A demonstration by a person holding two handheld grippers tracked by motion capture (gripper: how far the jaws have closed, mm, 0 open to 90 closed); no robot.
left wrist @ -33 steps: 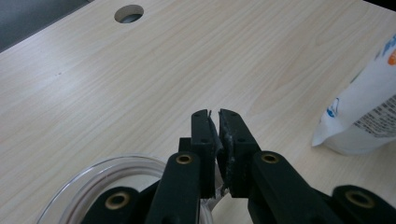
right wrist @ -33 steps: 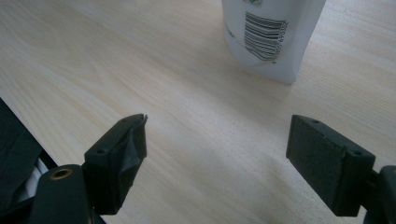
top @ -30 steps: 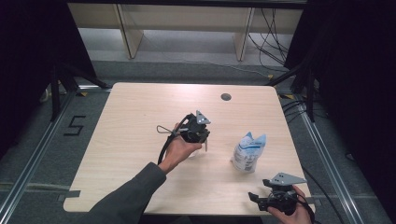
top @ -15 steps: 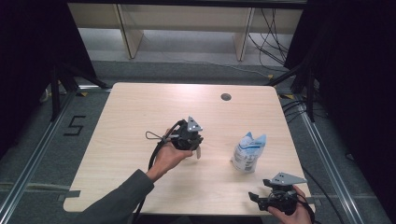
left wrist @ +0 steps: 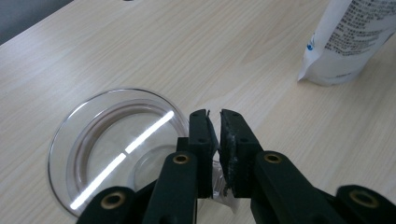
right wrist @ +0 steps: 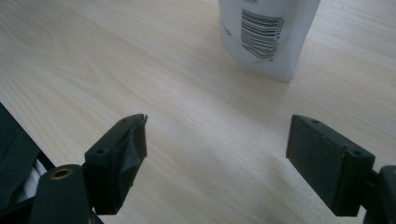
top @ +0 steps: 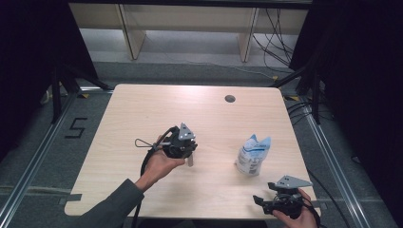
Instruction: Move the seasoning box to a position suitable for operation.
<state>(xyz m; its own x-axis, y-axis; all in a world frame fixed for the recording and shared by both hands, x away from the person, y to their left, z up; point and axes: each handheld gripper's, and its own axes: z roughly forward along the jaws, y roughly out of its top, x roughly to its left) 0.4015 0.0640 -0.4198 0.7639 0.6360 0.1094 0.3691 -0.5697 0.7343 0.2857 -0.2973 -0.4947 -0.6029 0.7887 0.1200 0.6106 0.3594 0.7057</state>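
Observation:
A clear round dish lies low over the wooden table. My left gripper is shut on the dish's near rim, which is pinched between the two black pads. In the high view a hand holds that left gripper over the middle of the table. A white printed pouch stands to its right, apart from it; it is the same pouch at the upper right of the left gripper view. My right gripper is open near the table's front right corner, with the barcoded pouch ahead of it.
A small dark hole sits in the tabletop near the far edge. Cables and shelf legs lie on the floor beyond the table. Metal floor rails run along both sides. Dark curtains close off left and right.
The left hand has carried its gripper to the left and a little toward the person. The right hand and the pouch have stayed where they were.

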